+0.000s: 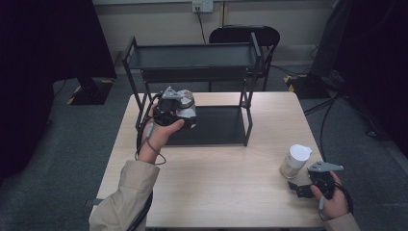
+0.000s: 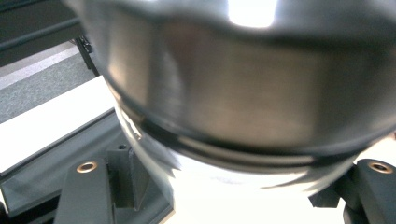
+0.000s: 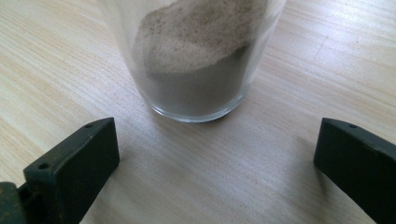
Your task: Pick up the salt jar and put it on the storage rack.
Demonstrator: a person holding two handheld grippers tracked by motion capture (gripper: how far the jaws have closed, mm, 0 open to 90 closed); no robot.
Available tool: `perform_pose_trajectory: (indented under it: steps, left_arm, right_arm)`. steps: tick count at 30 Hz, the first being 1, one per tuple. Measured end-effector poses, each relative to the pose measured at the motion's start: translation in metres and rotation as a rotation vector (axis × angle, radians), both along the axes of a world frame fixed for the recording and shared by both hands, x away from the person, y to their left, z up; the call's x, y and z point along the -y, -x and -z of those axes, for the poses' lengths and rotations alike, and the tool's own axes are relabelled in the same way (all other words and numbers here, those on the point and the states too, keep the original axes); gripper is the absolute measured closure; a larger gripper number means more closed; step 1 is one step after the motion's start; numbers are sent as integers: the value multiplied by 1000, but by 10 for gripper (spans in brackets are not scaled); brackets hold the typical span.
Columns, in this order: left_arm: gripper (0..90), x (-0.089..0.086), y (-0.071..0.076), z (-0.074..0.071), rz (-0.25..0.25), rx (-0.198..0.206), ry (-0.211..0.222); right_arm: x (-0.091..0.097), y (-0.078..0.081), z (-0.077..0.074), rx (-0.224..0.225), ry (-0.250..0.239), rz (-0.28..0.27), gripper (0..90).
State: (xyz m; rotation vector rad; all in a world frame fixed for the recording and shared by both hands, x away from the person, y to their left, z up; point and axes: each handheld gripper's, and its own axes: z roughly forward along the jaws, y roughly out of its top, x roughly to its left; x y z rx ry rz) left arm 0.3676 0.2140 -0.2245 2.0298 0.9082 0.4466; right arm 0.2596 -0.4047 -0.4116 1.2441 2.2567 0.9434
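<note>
My left gripper (image 1: 184, 114) is shut on a shiny round metal tin (image 1: 186, 103), held up in front of the left end of the black rack's lower shelf (image 1: 219, 126). In the left gripper view the tin (image 2: 243, 93) sits close and blurred between the two black jaws. A glass jar (image 1: 294, 161) with a white lid stands on the table at the right. In the right gripper view this jar (image 3: 196, 60) holds brownish powder. My right gripper (image 1: 298, 189) rests just in front of the jar; its jaws (image 3: 215, 158) stand wide open and do not touch the glass.
The two-level black metal rack (image 1: 192, 57) stands at the back of the wooden table (image 1: 216, 187), with black uprights at its corners. A dark chair (image 1: 243, 33) is behind it. Cables trail on the floor at the right.
</note>
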Motion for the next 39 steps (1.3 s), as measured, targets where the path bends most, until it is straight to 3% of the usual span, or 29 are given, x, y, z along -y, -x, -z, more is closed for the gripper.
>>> perform_pose_trajectory:
  steps: [26,33,39]
  left_arm:
    - [309,12,-13,-42,27,19,-13]
    - [309,12,-18,-51,23,15,1]
    - [309,17,-23,-59,9,19,-17]
  right_arm:
    - [0,0,0,1,0,0,0]
    - [0,0,0,0,-1,0,0]
    - [0,0,0,1,0,0,0]
